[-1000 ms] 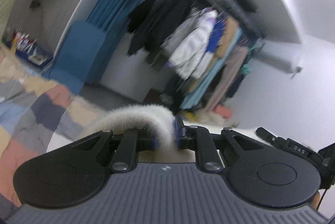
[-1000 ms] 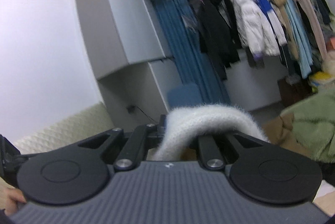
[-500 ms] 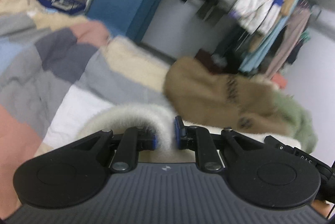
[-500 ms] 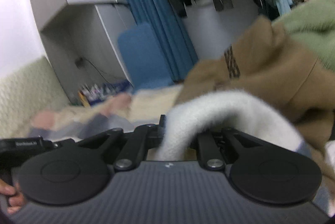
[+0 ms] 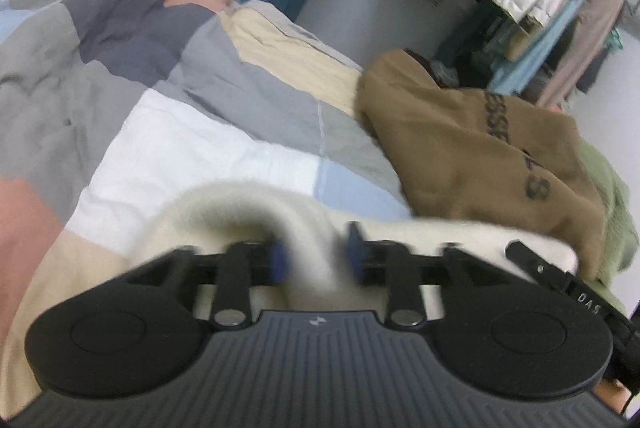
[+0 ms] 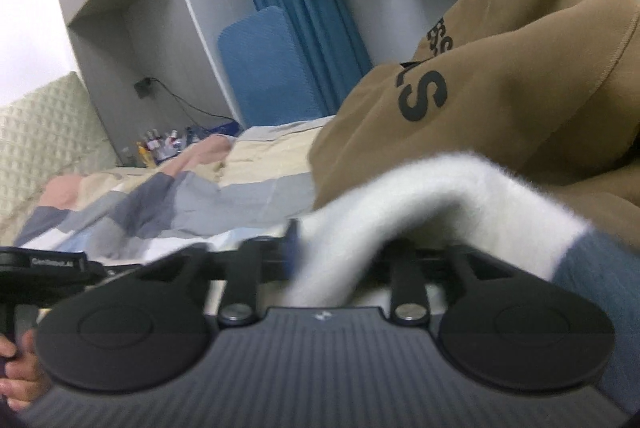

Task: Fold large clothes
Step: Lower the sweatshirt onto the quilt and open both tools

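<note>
Sweater (image 5: 248, 212), white and fuzzy, lay on the quilt (image 5: 160, 100), a fold of it between each set of jaws. My left gripper (image 5: 316, 254) and right gripper (image 6: 332, 248) were both opening, pads off the cloth. Brown hoodie (image 6: 500, 88) sat just beyond.

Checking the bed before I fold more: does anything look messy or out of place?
Yes. A brown hoodie lies crumpled in a heap on the patchwork quilt, unfolded, with a green fuzzy garment bunched behind it. Nothing looks spilled or damaged.
</note>
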